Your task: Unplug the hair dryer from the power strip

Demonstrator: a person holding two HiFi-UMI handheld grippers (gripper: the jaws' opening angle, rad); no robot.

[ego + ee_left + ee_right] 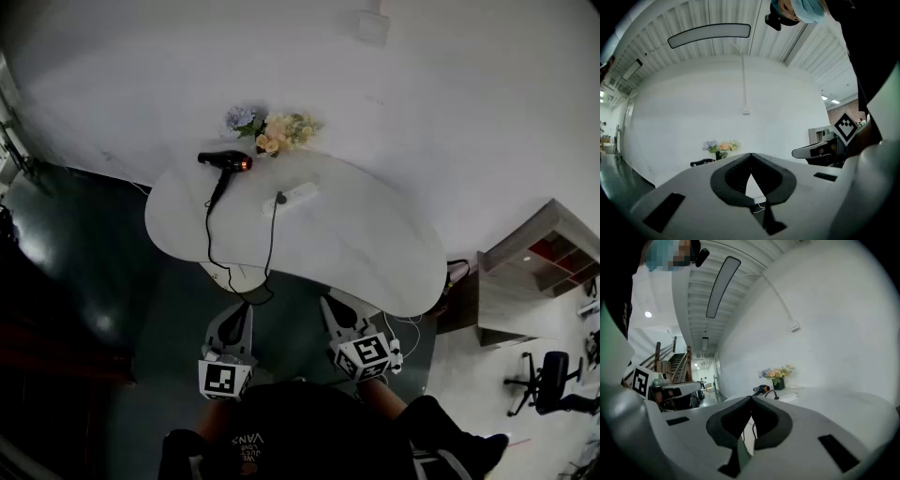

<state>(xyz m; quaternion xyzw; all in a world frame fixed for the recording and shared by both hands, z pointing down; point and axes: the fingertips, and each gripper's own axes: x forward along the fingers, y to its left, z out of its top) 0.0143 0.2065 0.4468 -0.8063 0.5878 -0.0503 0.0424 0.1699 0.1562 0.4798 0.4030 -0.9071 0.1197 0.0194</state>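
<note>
A black hair dryer point(225, 161) with an orange end lies at the far left of the white table point(375, 253). Its black cord point(209, 234) loops over the near table edge and back up to a plug point(279, 199) in the white power strip point(298, 195). Both grippers hang below the near edge, well short of these. My left gripper point(242, 315) is shut and empty, and so is my right gripper point(328, 306). The right gripper view shows the hair dryer point(761, 389) and power strip point(787, 397) far ahead; the left gripper view shows the hair dryer point(702, 162) beyond its shut tips point(751, 154).
A bunch of flowers point(274, 129) stands at the table's far edge by the white wall. A wooden shelf unit point(534, 272) and an office chair point(548, 380) are at the right. Dark floor point(75, 262) lies to the left of the table.
</note>
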